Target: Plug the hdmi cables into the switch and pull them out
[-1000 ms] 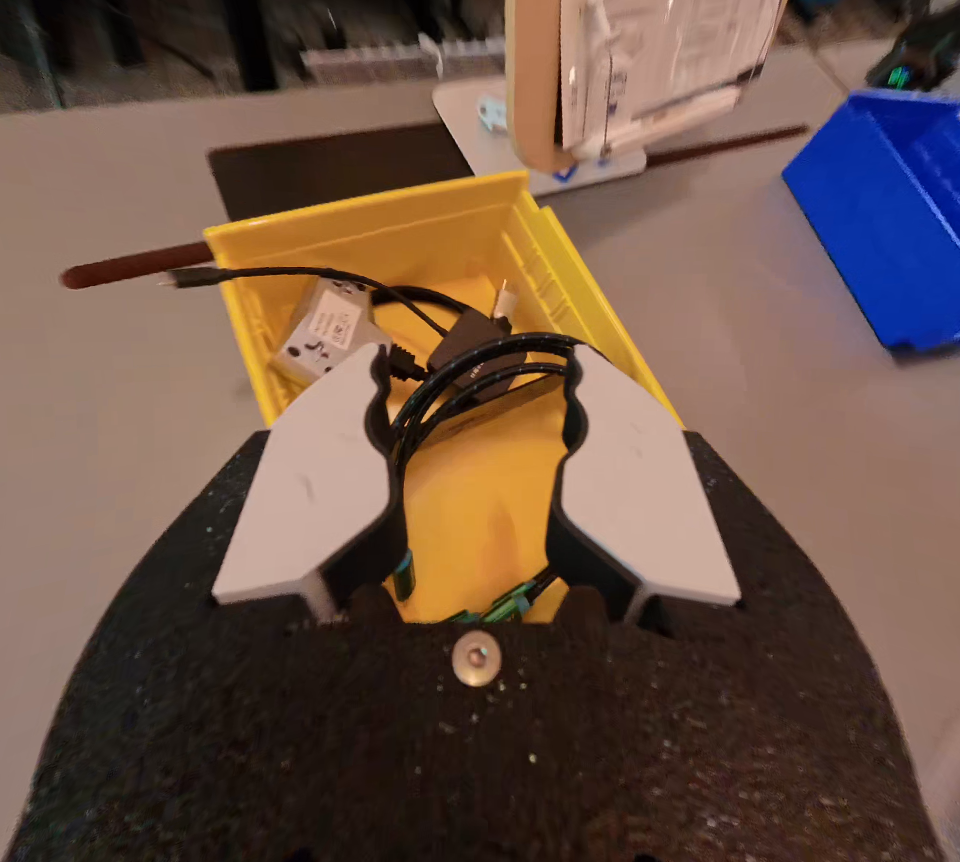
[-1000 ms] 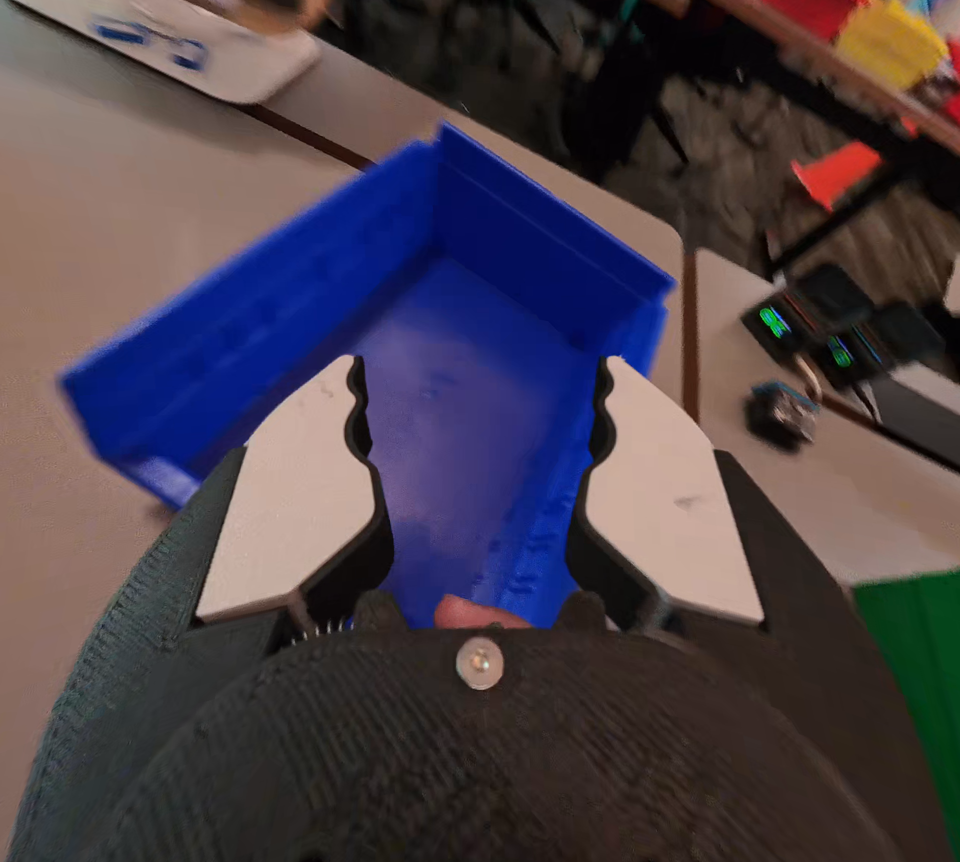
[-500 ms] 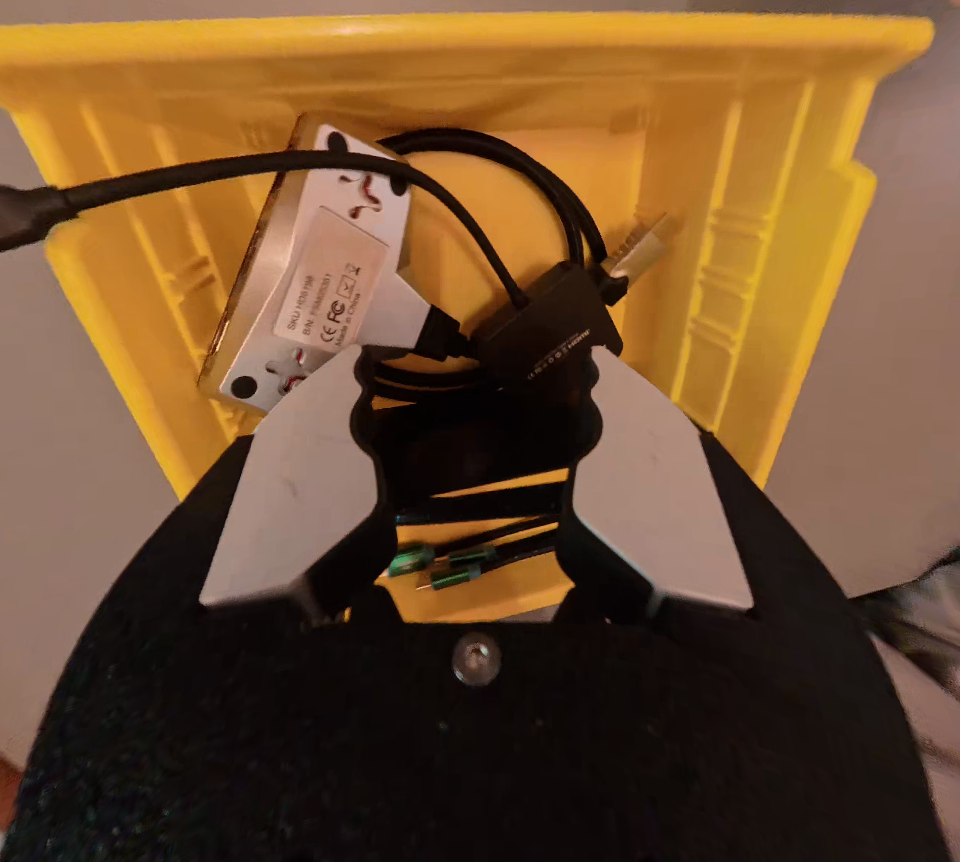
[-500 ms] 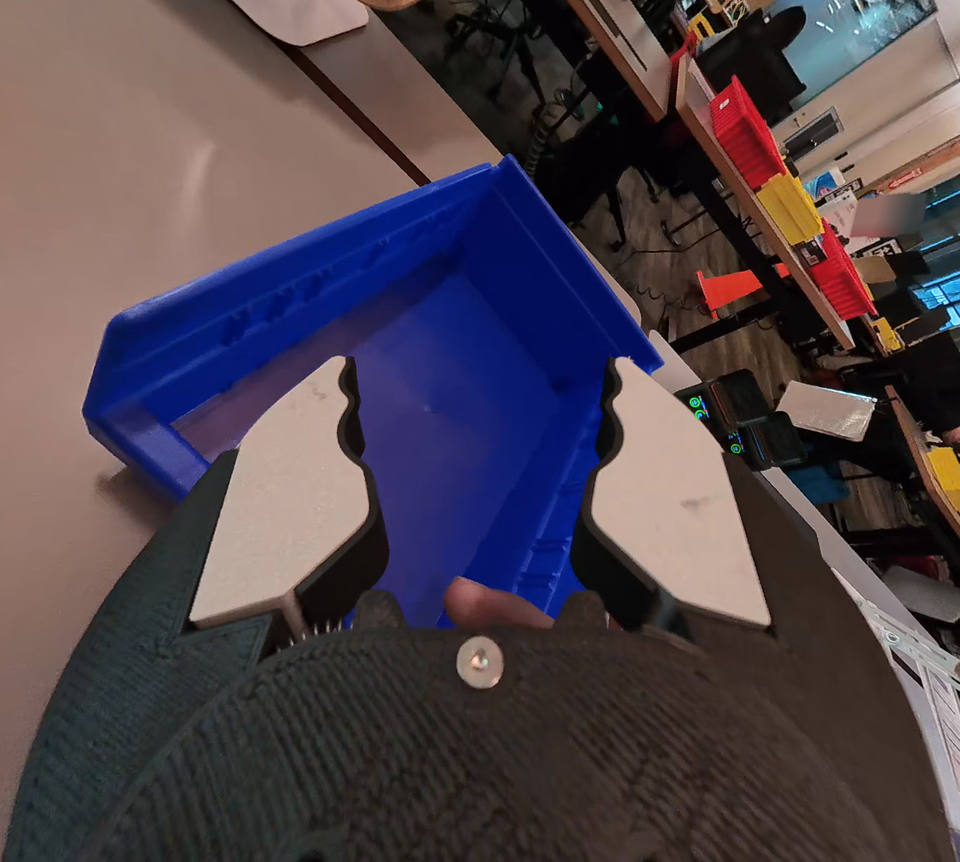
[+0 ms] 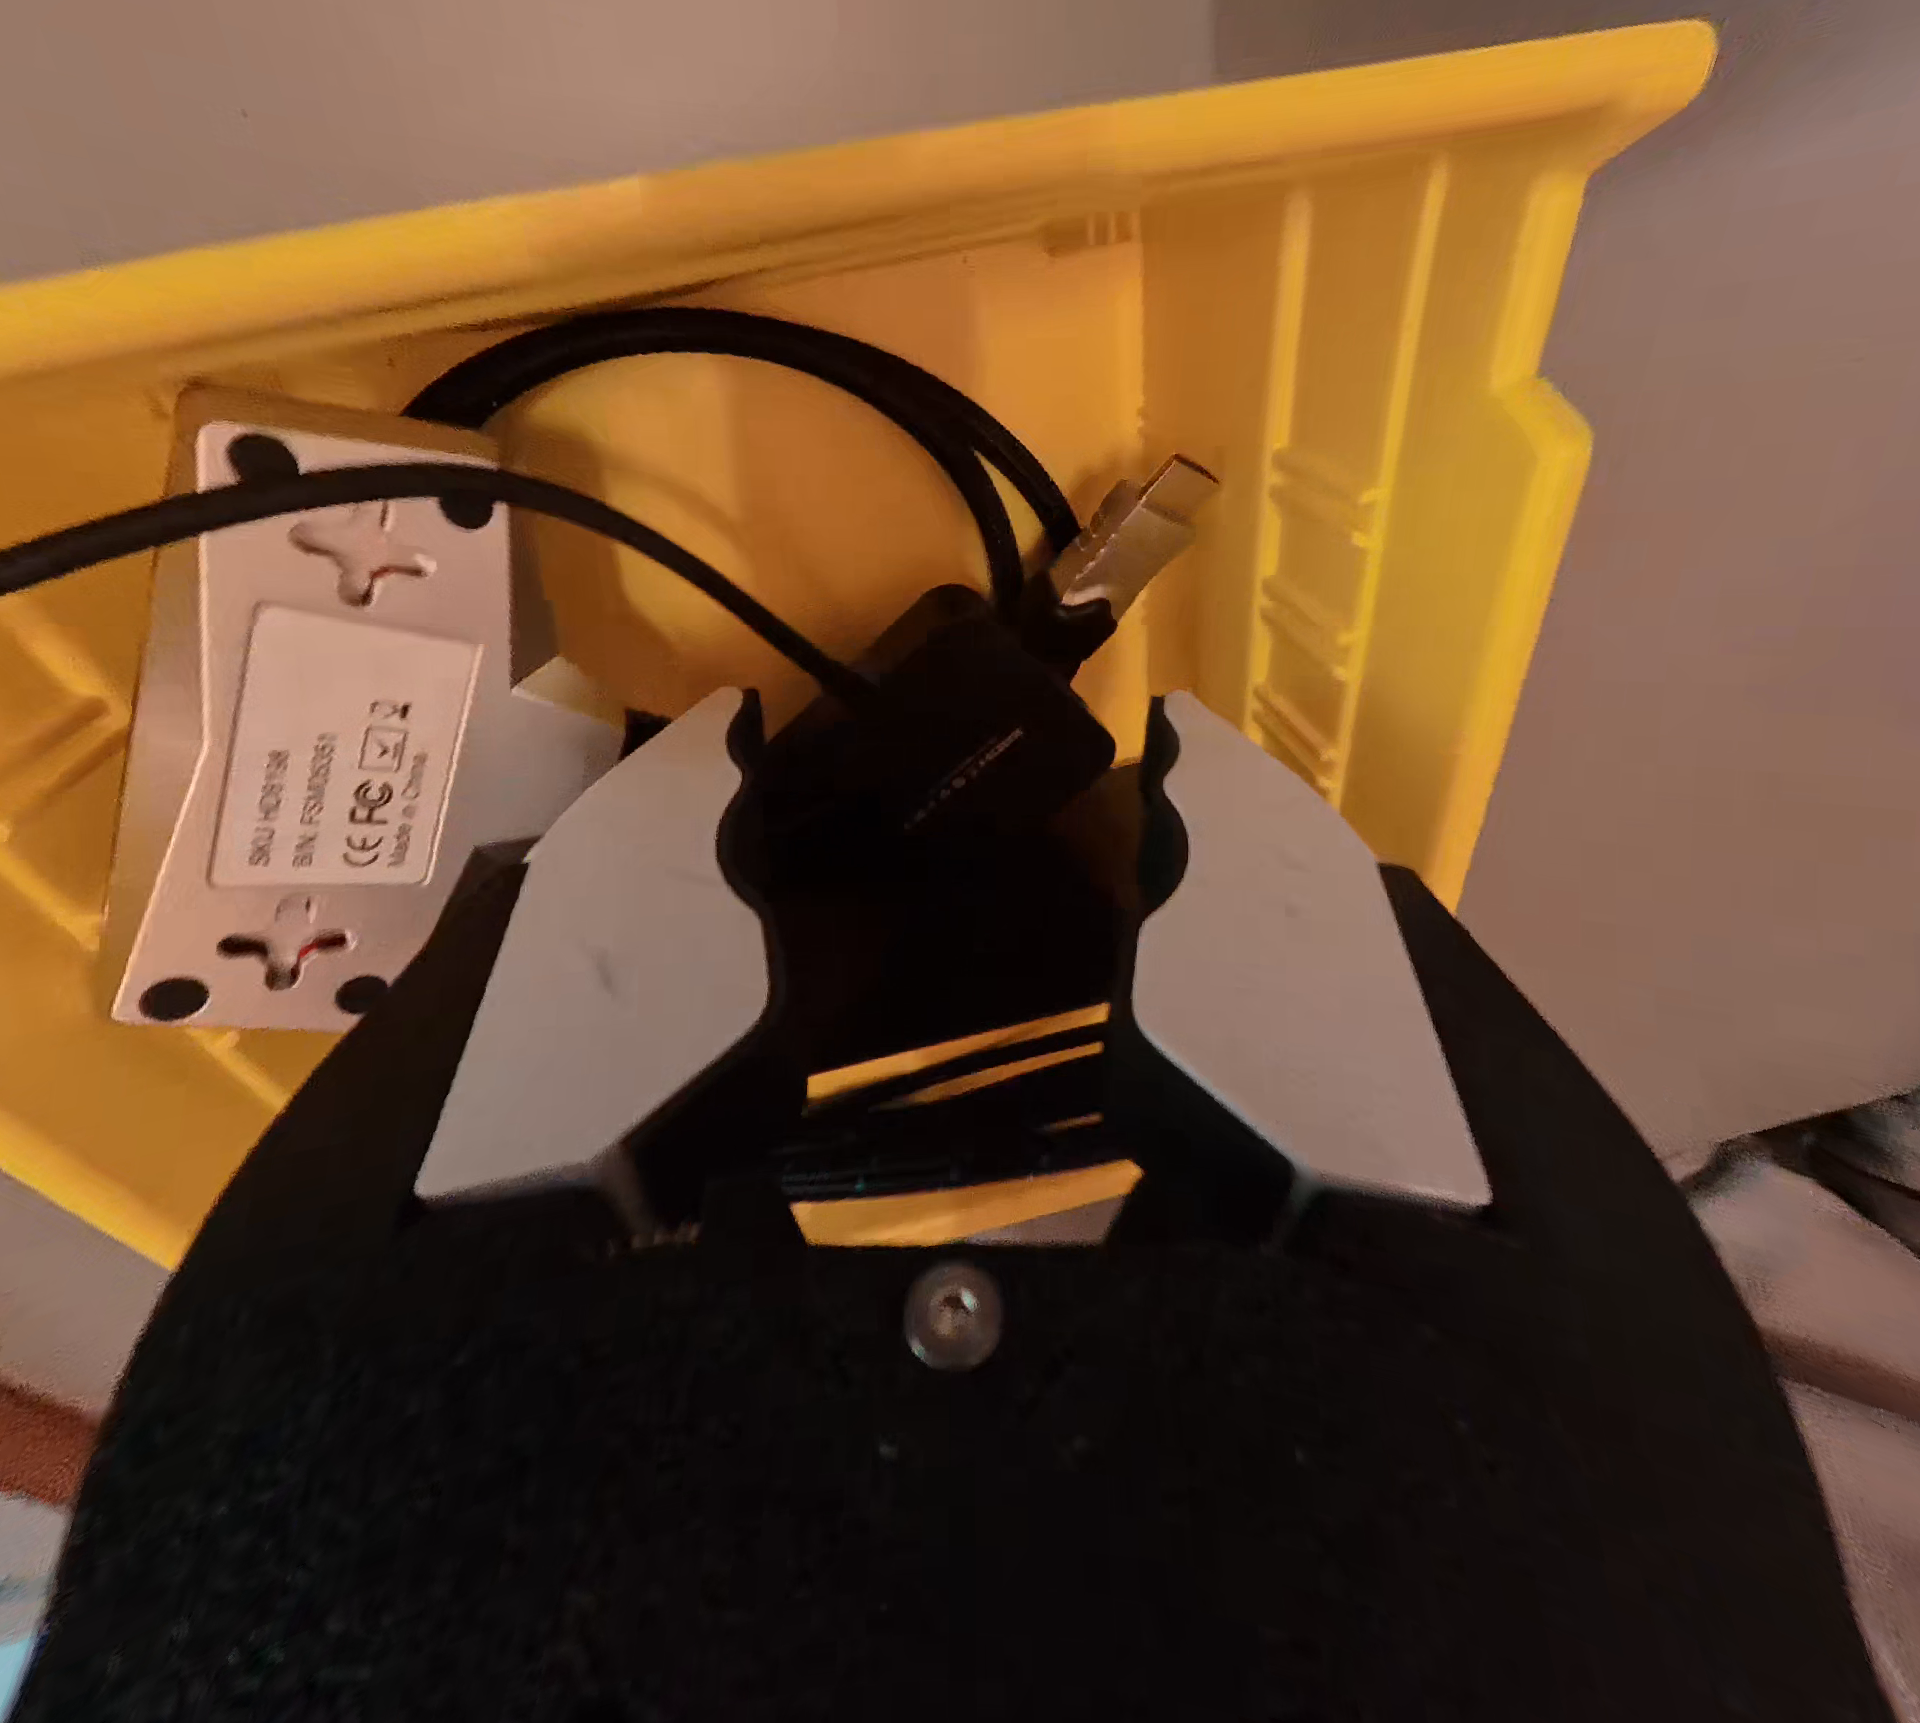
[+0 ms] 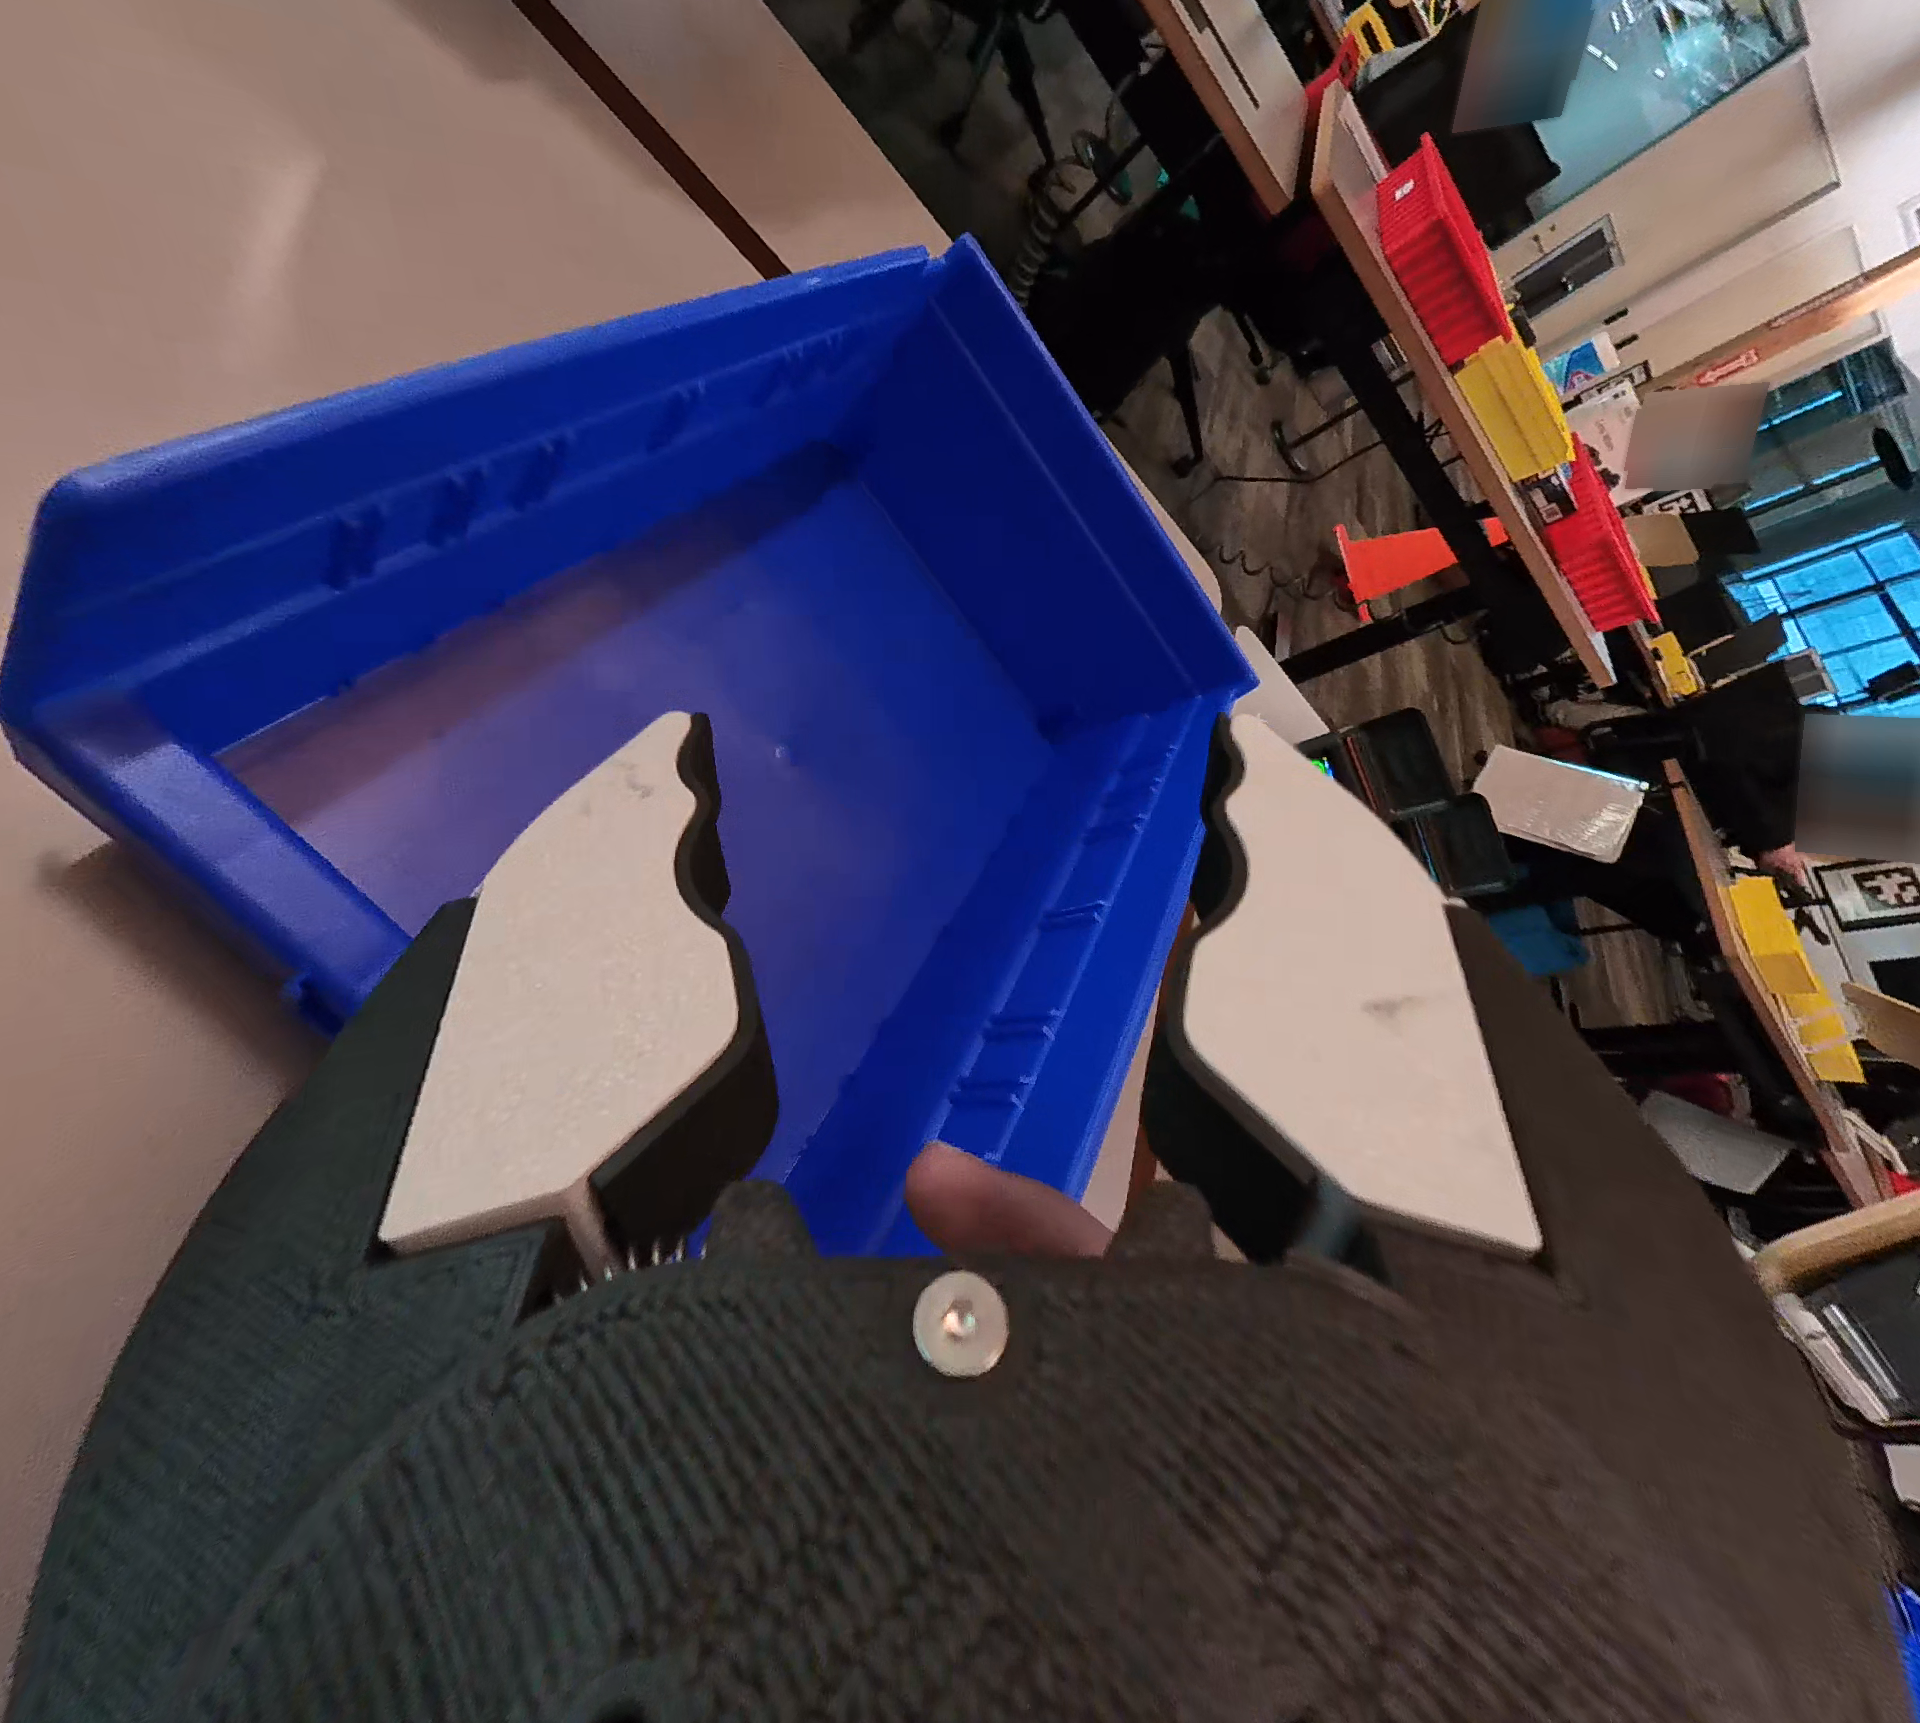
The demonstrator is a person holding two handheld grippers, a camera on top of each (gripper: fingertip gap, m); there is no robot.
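**Left tongs drop into the yellow bin over the black adapter**

Closer in than half a second ago: left tongs (image 5: 948,717) now lowered further into the yellow bin (image 5: 1403,385), jaws apart, straddling the black adapter box (image 5: 935,738) without clamping it. Bin wall tilted more in view than before, so wrist angle changed on the way down. Silver switch (image 5: 312,738) lying label side up against the bin's left wall, just left of the left tong tip. Black cables (image 5: 748,354) looped along the bin's far wall, one strand crossing over the switch and running out past the bin's left edge. Bare metal HDMI plug (image 5: 1138,530) propped against the bin's right wall, just beyond the adapter box. Nothing seen plugged by the tongs yet; ports of the switch hidden.

Right tongs (image 6: 961,780) also apart and holding nothing, poised above the blue bin (image 6: 520,468) on the worktop (image 6: 260,115), barely shifted from a moment ago.

Likely meaning: pickup stage only, grasp imminent on the adapter box or its cable; plugging and unplugging not yet begun.
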